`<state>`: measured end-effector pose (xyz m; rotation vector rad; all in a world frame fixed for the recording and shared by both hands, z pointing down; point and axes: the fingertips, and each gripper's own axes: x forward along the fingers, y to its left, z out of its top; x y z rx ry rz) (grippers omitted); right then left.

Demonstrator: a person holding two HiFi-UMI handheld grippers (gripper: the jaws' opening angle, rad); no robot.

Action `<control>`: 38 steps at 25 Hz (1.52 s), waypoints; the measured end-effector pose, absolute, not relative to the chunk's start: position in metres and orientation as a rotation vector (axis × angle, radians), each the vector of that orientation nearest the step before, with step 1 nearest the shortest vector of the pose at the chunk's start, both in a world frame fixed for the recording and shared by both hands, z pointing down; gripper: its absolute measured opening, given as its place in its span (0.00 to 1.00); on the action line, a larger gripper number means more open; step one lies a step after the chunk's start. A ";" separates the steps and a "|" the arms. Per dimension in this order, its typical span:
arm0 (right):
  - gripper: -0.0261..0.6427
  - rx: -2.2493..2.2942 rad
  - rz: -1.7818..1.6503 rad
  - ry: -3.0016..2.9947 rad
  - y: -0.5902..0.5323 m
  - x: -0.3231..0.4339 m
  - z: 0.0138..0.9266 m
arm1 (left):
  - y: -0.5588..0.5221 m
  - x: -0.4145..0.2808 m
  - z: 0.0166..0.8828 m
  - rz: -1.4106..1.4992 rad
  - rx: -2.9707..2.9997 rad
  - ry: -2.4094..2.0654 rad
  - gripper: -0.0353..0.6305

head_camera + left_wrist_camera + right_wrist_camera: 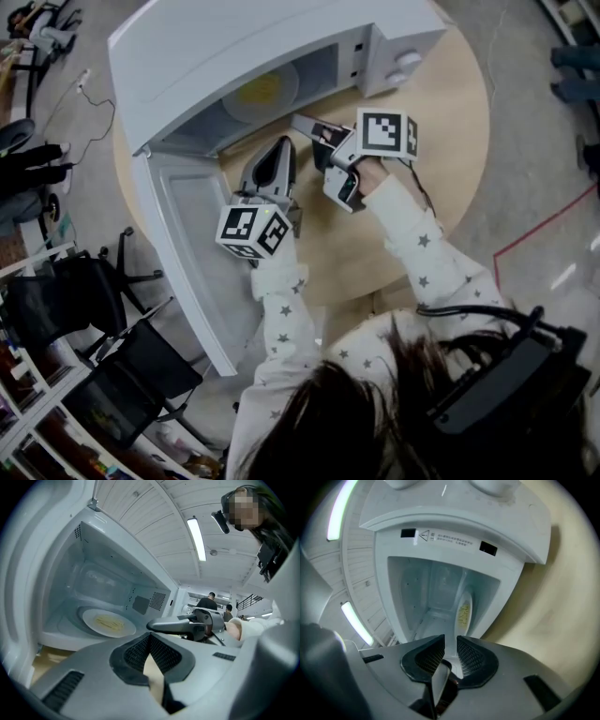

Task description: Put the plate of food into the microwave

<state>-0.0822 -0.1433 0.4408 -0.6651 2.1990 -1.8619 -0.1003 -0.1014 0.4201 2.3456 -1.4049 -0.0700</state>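
Note:
The white microwave (225, 47) stands on the round wooden table (455, 141) with its door (183, 253) swung wide open toward me. Inside, on the turntable, lies the plate of yellow food (261, 92), also seen as the plate (108, 623) in the left gripper view and the plate (464, 611) in the right gripper view. Both grippers hover just outside the opening and hold nothing. My left gripper (274, 150) (149, 637) has its pads meeting at the tips. My right gripper (307, 124) (451, 643) shows a narrow gap between its pads.
The open door juts over the table's left edge. Black office chairs (112, 356) stand left of me on the floor. A seated person's legs (33, 159) are at the far left. The microwave's knobs (405, 64) are on its right side.

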 end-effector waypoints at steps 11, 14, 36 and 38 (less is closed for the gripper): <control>0.07 -0.480 -1.832 2.227 -0.111 -0.064 0.389 | -0.078 -0.079 0.374 -0.162 2.366 -1.406 0.06; 0.07 -0.421 -1.849 2.205 -0.101 -0.059 0.378 | -0.068 -0.074 0.361 -0.175 2.379 -1.401 0.06; 0.05 -0.097 -1.792 2.145 -0.029 -0.008 0.302 | -0.004 -0.029 0.292 -0.122 2.505 -1.230 0.06; 0.05 -0.101 -1.782 2.135 -0.028 -0.002 0.297 | 0.001 -0.024 0.285 -0.138 2.516 -1.226 0.06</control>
